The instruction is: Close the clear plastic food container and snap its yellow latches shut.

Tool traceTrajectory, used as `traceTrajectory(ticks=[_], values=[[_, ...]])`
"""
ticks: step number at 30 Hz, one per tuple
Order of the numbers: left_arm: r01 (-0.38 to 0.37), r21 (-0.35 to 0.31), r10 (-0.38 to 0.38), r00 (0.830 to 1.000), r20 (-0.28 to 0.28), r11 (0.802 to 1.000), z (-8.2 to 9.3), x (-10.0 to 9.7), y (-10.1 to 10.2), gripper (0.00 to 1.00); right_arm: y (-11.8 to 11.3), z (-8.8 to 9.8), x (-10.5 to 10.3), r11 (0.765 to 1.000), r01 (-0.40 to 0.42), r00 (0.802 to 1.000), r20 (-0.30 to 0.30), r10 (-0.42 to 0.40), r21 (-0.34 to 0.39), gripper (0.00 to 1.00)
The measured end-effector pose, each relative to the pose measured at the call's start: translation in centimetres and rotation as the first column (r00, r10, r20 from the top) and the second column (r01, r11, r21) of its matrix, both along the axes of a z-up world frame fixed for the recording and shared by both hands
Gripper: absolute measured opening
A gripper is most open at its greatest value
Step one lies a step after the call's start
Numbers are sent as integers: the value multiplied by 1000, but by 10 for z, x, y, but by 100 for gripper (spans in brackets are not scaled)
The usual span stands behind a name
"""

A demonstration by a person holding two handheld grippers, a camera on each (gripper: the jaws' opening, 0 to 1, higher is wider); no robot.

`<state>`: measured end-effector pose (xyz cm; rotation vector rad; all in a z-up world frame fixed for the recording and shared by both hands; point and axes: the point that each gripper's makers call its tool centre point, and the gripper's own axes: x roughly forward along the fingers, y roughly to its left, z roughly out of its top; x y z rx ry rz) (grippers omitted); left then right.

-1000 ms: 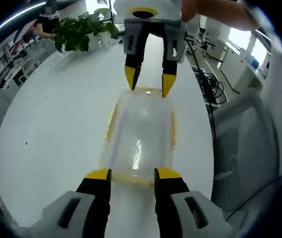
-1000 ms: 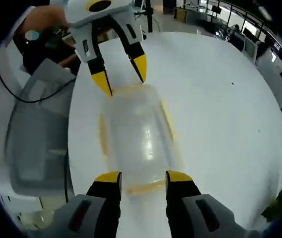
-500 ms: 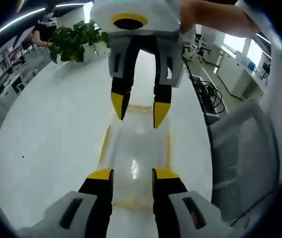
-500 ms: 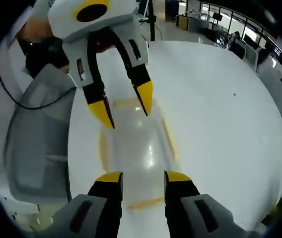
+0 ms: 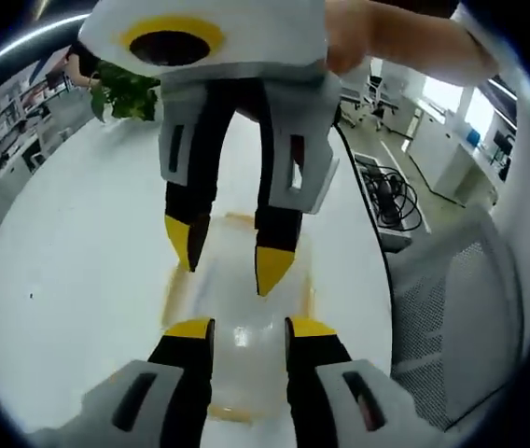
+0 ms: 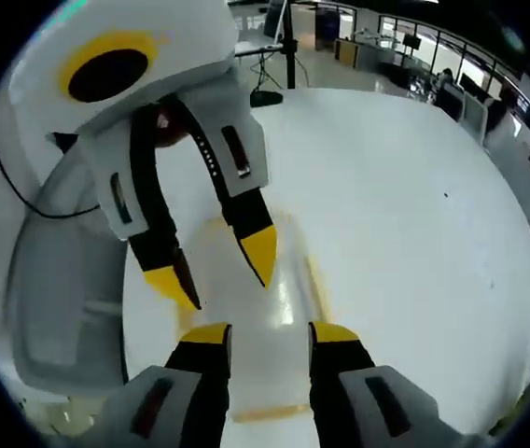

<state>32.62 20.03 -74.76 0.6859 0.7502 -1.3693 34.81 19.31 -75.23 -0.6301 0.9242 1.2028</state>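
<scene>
White and glossy, the counter [image 5: 69, 280] is a big rounded slab in an open office, and the clear plastic food container [image 5: 242, 308] lies flat in the middle of it with both tools facing each other over it.

The container looks like thin, see-through plastic with a slick lid that throws a bright glare, rounded corners, and soft yellow latches [image 6: 313, 280] along its edges — one long-side strip is clear in the right gripper view, and an end strip [image 5: 223, 413] shows below the jaws in the left gripper view. I can't tell which latches are already snapped.

The left tool [image 5: 241, 327] has its jaws spread apart with nothing between them, hovering over the near end of the lid. The right tool [image 6: 267, 331] is the same — jaws apart, empty.

My guess is they're pressing the lid down and going for the latches. I'd push straight down near the rim, not the middle, since that thin lid probably flexes. Slick plastic on a slick counter could skate, so pin it with one tool while the other folds a latch.

Further out there's a potted plant [image 5: 125, 89], a grey mesh chair [image 5: 452, 317] and cables on the floor.
</scene>
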Motion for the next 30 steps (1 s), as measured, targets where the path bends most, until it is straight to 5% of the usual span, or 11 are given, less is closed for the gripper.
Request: traceTrajectory(ticks=[16,30], values=[[-42,-22,41,999,-23,999,-2,-17,-3,32,9,0,14,1000,-3,1000,-1,3,20,33],[-37,6,37,997,63,999,-9,-21,-5,36,17,-7,24,999,-35,999,-38,36,18,33]])
